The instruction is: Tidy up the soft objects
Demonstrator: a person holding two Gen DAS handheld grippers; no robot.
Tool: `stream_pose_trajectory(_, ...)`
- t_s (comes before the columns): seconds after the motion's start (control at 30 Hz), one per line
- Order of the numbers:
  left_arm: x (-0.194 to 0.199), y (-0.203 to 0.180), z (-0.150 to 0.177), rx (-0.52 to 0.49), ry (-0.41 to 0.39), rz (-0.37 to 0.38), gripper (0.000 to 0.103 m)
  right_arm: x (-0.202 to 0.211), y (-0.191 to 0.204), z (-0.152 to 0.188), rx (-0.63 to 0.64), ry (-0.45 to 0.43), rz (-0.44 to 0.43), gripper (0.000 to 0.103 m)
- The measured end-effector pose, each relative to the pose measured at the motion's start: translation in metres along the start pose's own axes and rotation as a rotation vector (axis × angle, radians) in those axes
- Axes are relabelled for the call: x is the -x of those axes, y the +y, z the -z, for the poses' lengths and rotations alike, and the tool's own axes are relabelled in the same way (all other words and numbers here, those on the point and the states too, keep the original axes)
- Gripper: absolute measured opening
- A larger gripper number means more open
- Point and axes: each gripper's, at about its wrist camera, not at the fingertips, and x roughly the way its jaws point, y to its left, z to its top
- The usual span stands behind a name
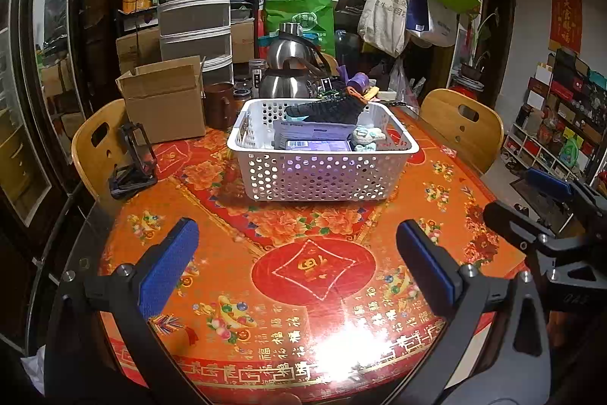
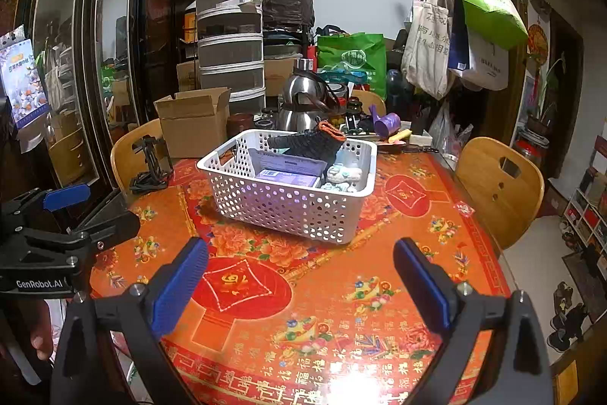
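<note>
both grippers, left gripper and right gripper, level, wide apart, empty, facing white basket

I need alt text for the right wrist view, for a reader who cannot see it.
A white perforated plastic basket holding a black knitted sock, pale blue socks and purple packets sits on an orange floral round table. The open right gripper hovers empty before it.

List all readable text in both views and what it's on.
"GenRobot.AI": left tongs body, right wrist view.
"045": right tongs body, left wrist view; faint.
"福", repeated: tablecloth.
Tote bags, red wall poster, basket packets: print unreadable.
</note>
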Motion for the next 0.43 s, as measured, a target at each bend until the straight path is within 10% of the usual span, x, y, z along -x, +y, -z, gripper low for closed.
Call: stream_pose_trajectory(0.43, -0.0021, -0.0013, -0.0012, -0.026, -0.011, 0.004, 0.103, -0.0017, 0.0014, 0.0028, 0.005, -0.001, 0.01, 0.098)
